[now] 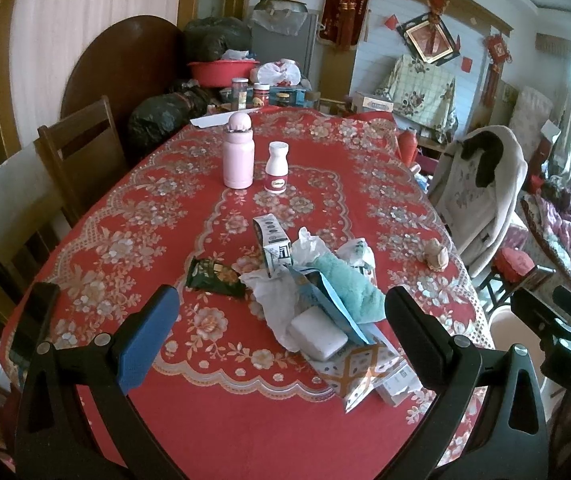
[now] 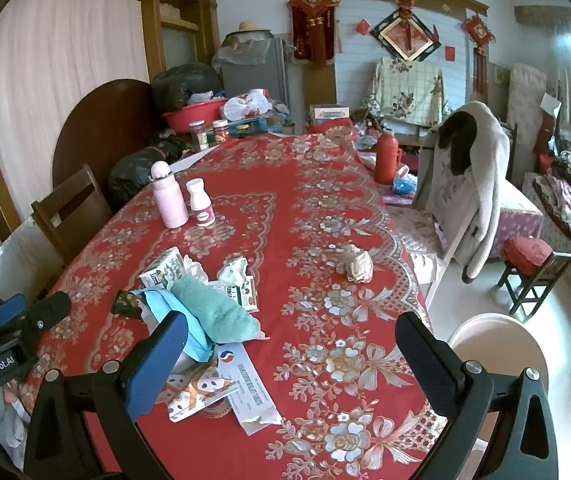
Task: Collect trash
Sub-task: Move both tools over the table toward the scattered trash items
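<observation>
Fingers of left gripper [image 1: 281, 328] and right gripper [image 2: 291, 354] spread wide, empty, above trash pile [image 1: 317, 288] near teal cloth [image 2: 213, 312].

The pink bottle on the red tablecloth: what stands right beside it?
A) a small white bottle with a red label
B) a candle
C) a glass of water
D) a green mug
A: the pink bottle stands upright next to a small white bottle with a red label, both on the tablecloth.
</observation>
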